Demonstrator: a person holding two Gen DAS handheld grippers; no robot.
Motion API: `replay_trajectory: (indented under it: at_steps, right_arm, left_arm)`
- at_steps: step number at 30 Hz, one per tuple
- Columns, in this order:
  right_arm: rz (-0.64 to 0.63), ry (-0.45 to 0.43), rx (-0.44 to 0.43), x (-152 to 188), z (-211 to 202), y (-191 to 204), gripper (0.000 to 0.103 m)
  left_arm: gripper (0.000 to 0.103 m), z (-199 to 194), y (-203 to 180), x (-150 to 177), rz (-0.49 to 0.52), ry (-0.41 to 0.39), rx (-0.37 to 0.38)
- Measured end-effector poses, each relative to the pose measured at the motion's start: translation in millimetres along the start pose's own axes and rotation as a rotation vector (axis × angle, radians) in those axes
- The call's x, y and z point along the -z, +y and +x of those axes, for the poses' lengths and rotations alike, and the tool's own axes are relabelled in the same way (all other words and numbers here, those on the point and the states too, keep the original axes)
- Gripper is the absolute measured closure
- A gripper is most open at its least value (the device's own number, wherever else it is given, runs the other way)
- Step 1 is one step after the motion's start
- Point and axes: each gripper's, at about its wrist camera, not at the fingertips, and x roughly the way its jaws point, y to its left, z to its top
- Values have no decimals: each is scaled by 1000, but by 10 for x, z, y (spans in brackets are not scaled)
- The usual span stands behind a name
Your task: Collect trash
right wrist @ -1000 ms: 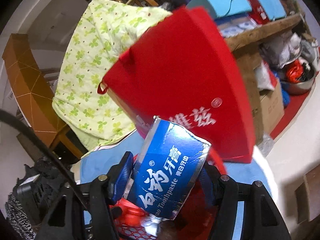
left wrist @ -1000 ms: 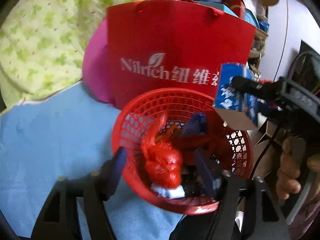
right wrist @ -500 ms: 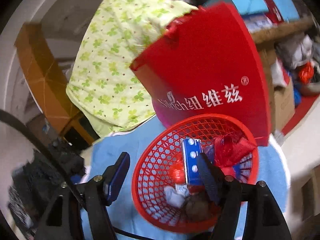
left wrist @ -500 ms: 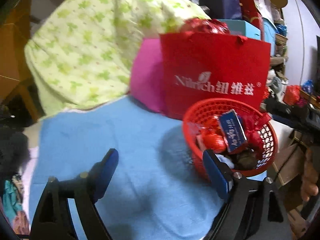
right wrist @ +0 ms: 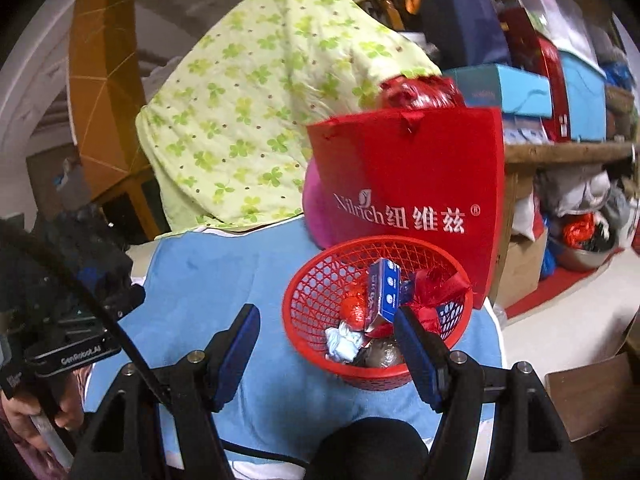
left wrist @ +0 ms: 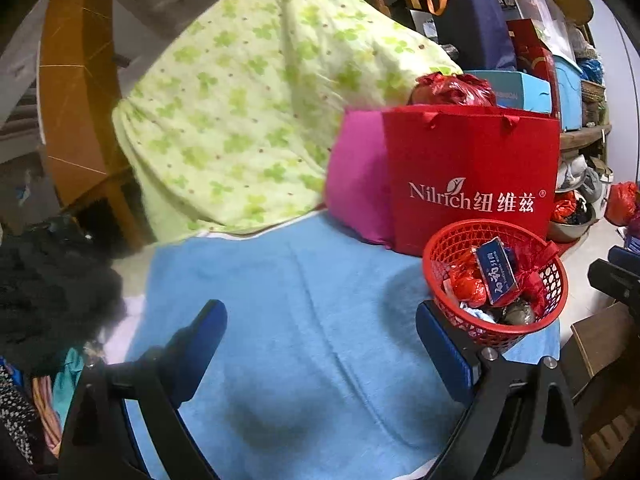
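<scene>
A red mesh basket (left wrist: 440, 252) (right wrist: 316, 276) stands on the blue cloth (left wrist: 300, 300) (right wrist: 192, 280), in front of a red paper bag. Inside it lie a blue toothpaste box (left wrist: 496, 270) (right wrist: 385, 286), red crumpled wrappers (left wrist: 466, 284) (right wrist: 354, 308) and other scraps. My left gripper (left wrist: 322, 330) hovers over bare cloth left of the basket, its jaws opening with nothing between them. My right gripper (right wrist: 326, 338) stands open and empty in front of the basket, its right finger (right wrist: 418, 356) overlapping the basket's near rim in the picture.
A red Nilrich paper bag (left wrist: 472, 168) (right wrist: 408, 172) and a pink bag (left wrist: 356, 184) stand behind the basket. A green-patterned quilt (left wrist: 248, 120) is piled at the back. Shelves with boxes fill the right. Dark clothes (left wrist: 48, 288) lie at the left. A hand (right wrist: 24, 416) holds the other gripper.
The right gripper let go of the toothpaste box, which now lies in the basket. Both grippers pulled back and up from the basket; the left jaws spread wider and swung left.
</scene>
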Motion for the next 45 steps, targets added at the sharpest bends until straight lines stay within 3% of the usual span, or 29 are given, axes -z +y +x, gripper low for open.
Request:
replay_trajectory:
  at_steps: [11,20,45]
  right_arm:
    - [-49,-23,51,117,-465,338,30]
    - [-20,-10,80,114,-497,439,30]
    - [1,10,114,155,-414,307,30]
  left_arm:
    - [5,-509,178,74,-35,-18,-52]
    - [5,-735,180,113,-29,-30,-58]
    - [5,-746,34,232,14,3,-40]
